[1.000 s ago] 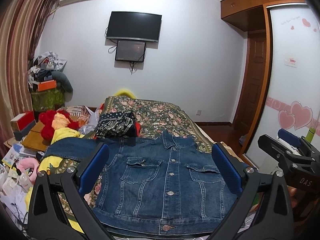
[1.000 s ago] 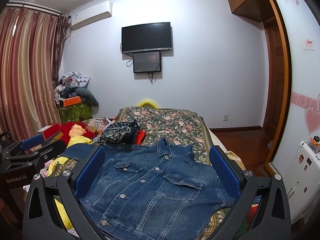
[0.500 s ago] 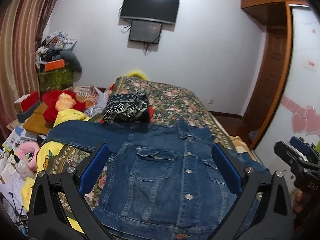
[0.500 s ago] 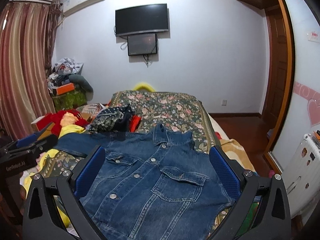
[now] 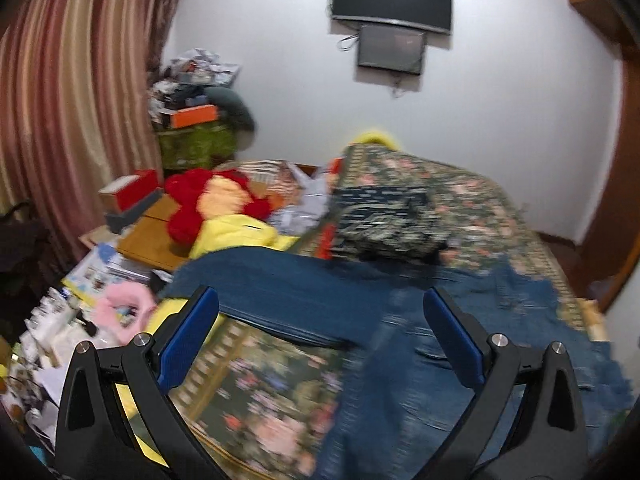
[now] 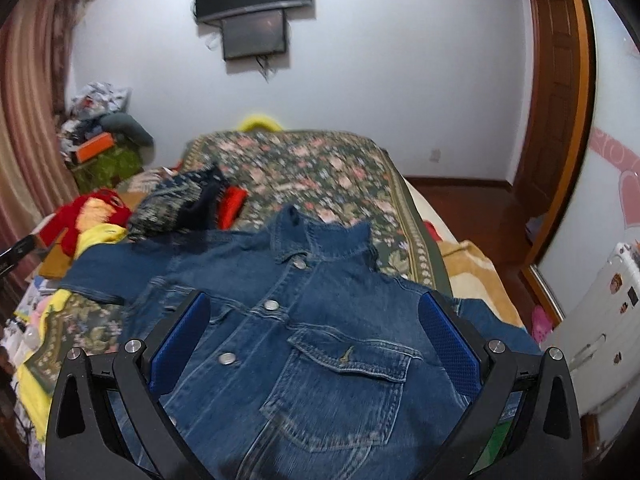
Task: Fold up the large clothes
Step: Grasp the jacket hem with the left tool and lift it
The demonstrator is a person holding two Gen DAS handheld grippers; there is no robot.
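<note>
One denim jacket (image 6: 304, 344) is seen, spread front-up on the floral bedspread (image 6: 320, 168) of one bed, with its collar toward the far wall. Two grippers are counted, one per view. Three metal buttons are visible down the jacket's closed front, and one flapped chest pocket lies between the right gripper's fingers; the denim is dark blue with lighter stitching. From the left, a red and yellow plush toy (image 6: 90, 216) is found at the bedside, then a folded dark patterned cloth (image 6: 180, 204) lying on the bedspread just beyond the jacket's shoulder. On the wall two dark screens are mounted, one under the other. In the blurred left wrist view, one sleeve (image 5: 280, 292) is stretched out to the left across the bedspread. The left gripper (image 5: 320, 344) is held with its blue-padded fingers wide apart, nothing between them. The right gripper (image 6: 316, 344) is likewise spread wide above the jacket, gripping nothing.
</note>
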